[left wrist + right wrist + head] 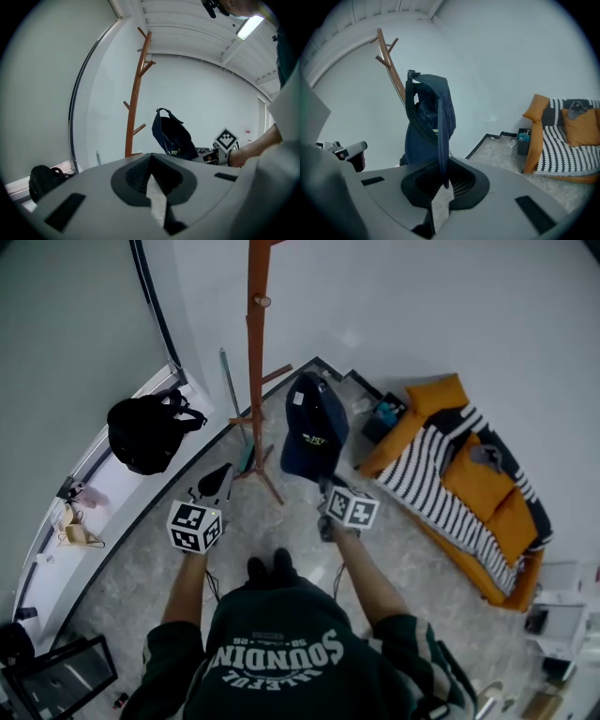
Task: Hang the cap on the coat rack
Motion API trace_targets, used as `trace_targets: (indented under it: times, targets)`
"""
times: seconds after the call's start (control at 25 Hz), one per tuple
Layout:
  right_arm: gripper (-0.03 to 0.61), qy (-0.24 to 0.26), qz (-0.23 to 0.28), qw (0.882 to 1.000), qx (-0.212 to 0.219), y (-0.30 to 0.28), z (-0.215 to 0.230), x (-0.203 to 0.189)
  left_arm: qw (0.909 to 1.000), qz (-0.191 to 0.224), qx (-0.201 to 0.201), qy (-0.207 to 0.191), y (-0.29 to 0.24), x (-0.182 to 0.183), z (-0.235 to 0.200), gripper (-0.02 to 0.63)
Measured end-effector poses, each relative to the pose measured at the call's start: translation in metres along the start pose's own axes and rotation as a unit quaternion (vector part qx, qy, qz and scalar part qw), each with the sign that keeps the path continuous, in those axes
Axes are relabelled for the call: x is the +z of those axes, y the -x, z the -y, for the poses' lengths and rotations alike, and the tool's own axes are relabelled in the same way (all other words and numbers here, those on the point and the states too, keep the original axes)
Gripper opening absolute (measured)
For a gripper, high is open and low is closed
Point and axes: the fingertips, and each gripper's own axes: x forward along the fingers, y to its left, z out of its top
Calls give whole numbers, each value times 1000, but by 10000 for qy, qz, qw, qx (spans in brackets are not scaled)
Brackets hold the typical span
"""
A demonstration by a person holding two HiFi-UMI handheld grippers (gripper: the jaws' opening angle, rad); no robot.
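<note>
Pinching the brim of the dark blue cap [314,427], the right gripper [330,486] holds it raised in the air, crown uppermost. In the right gripper view the brim runs edge-on down into the fingers, which are clamped on its lower edge, and the strap at the back of the cap stands at the top. The cap hangs beside the brown wooden coat rack [255,362], to its right in the head view. The left gripper view shows a clear gap between cap and pole, so the cap is on none of the pegs.

The left gripper [217,479] is held lower and to the left, near the foot of the rack. Its fingers are pressed together with nothing between them.

A black backpack [145,432] lies on the window ledge to the left, well apart from the rack. On the right stands a sofa [511,521] with orange cushions and a black-and-white striped cover. The person stands on a grey marbled floor [131,587].
</note>
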Motion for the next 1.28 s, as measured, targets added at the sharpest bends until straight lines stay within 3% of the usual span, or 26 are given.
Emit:
trace_targets:
  times: [0.52, 1.28]
  targets:
    - [14, -52, 50, 10000, -58, -26, 26, 35, 9996, -150, 210, 147, -3, -11, -12, -2]
    - [14, 168, -305, 9989, -323, -83, 50, 44, 9964, -380, 647, 383, 19, -33, -40, -2]
